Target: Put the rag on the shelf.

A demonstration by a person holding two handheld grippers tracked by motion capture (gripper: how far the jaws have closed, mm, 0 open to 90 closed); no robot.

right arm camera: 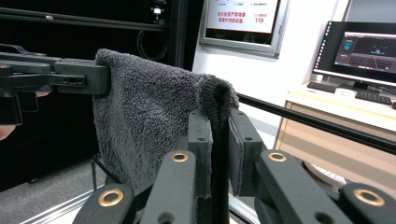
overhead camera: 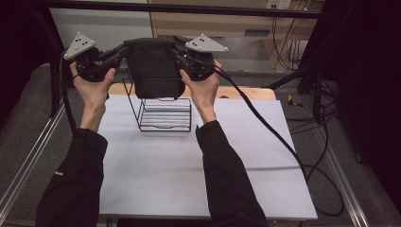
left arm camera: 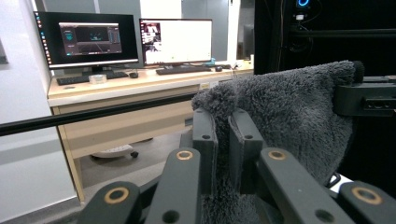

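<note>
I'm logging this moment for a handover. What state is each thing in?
Grey towel: folded, hanging spread between both grippers, held above the rack.
Wire rack: upright on the table, nothing hung on it.
Left gripper: shut on the towel's edge.
Right gripper: shut on the opposite edge.

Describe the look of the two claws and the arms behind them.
Both claws, left claw and right claw, are matte black, each topped by a grey three-cornered plate with small dark dots. Their linkage bars carry brass-ringed pivots. A black cable trails from the right one. The person wears dark long sleeves.
</note>
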